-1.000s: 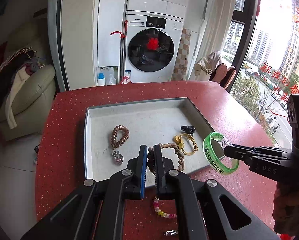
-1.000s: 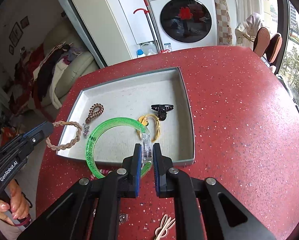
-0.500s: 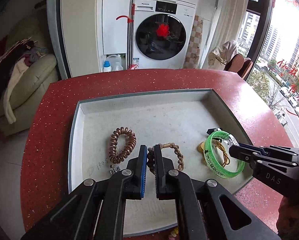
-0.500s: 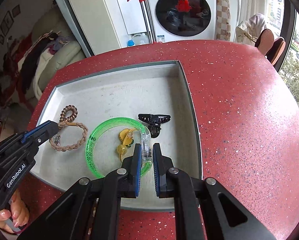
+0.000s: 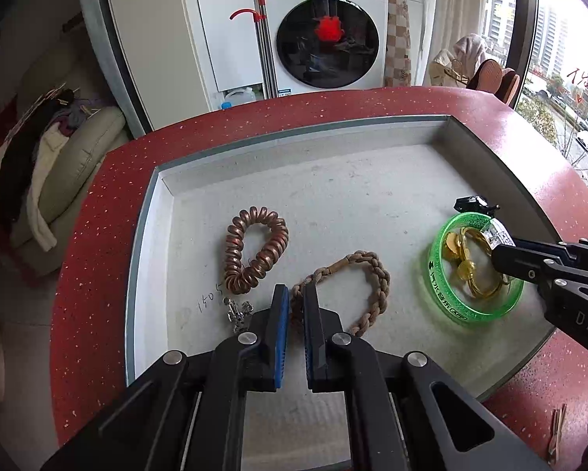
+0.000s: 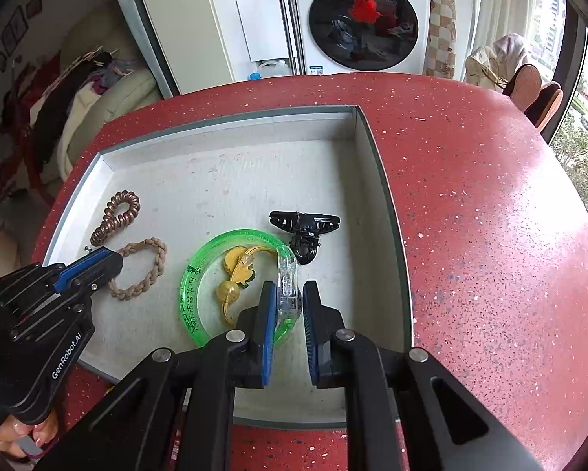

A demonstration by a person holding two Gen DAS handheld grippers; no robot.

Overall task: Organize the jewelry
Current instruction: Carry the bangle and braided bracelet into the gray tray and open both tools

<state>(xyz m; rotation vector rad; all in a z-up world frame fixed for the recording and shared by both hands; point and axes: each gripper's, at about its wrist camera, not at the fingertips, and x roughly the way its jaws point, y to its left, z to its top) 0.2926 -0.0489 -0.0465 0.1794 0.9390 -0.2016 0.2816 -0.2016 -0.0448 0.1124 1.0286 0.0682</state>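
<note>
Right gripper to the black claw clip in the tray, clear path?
Probably yes, once free. The black claw clip lies uncovered just beyond the right gripper, whose jaws are opening with the green bangle's clear clasp between them. That bangle touches the clip and may nudge it.

You've got one tray on the red table. In it: one green bangle, one braided bracelet, one copper coil hair tie, one black claw clip, one yellow hair tie. Two grippers.
</note>
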